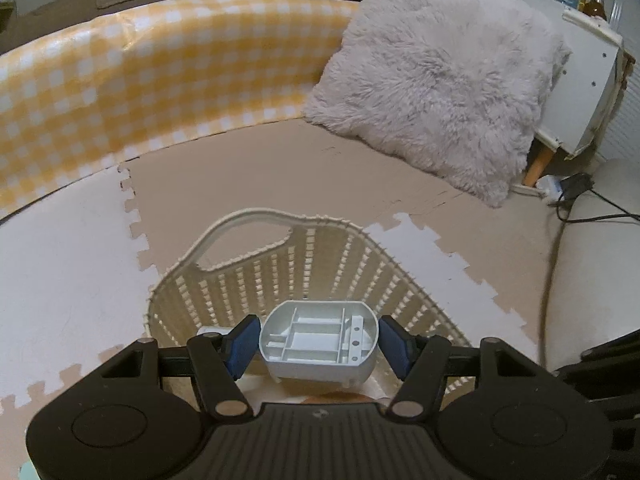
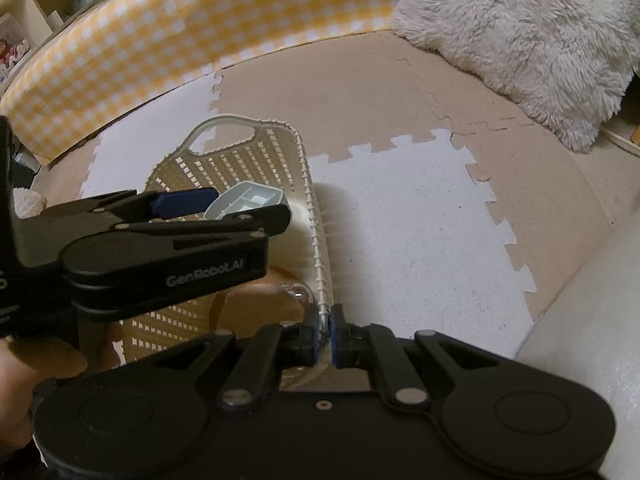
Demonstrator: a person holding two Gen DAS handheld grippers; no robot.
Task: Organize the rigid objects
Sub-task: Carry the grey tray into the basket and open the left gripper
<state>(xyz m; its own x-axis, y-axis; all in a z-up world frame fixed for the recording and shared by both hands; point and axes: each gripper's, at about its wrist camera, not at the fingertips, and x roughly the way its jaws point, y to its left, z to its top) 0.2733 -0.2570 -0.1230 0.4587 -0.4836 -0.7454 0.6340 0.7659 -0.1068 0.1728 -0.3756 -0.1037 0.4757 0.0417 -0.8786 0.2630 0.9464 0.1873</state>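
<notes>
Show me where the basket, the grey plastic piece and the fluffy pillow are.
basket [image 1: 256, 216]: left wrist view, on its far handle rim.
grey plastic piece [image 1: 316, 334]: left wrist view, on its ribbed inner face.
fluffy pillow [image 1: 436, 92]: left wrist view, middle of its furry front.

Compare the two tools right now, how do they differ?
The left tool stands open, its blue pads apart on either side of the grey plastic tray; the right tool is shut on the basket's rim. The left tool is over the cream basket; the right tool sits at its edge. Both have black bodies and blue pads.
</notes>
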